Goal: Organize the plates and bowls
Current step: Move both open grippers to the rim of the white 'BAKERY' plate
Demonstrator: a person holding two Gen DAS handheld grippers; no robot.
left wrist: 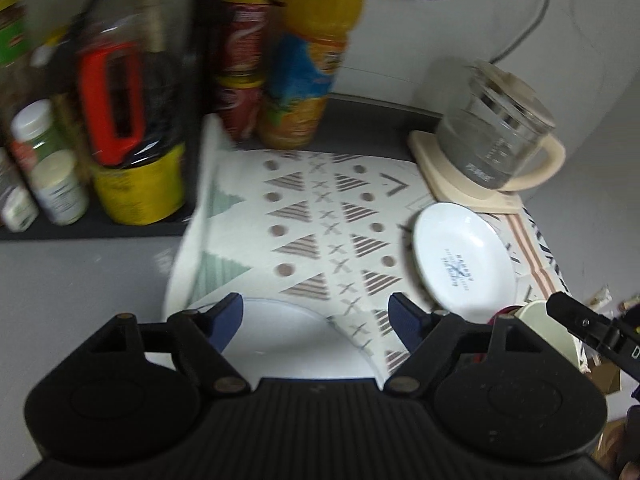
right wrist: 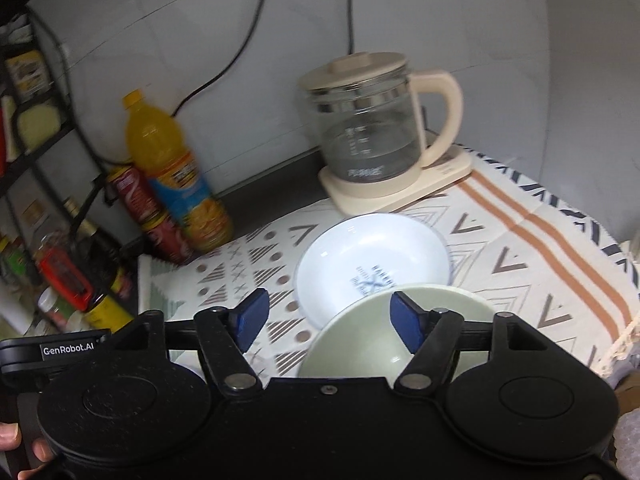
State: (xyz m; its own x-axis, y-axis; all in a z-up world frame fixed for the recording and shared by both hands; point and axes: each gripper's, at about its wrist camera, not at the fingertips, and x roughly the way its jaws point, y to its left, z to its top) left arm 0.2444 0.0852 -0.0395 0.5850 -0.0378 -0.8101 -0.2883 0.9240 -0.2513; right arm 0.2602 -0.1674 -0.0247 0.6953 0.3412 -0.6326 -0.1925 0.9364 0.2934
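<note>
Plates and bowls sit on a patterned cloth: a white plate with blue print lies in front of the glass kettle, and a pale green bowl overlaps its near edge. Right gripper hangs over the bowl, jaws apart, gripping nothing. Left gripper is likewise spread and empty above a plain white plate
</note>
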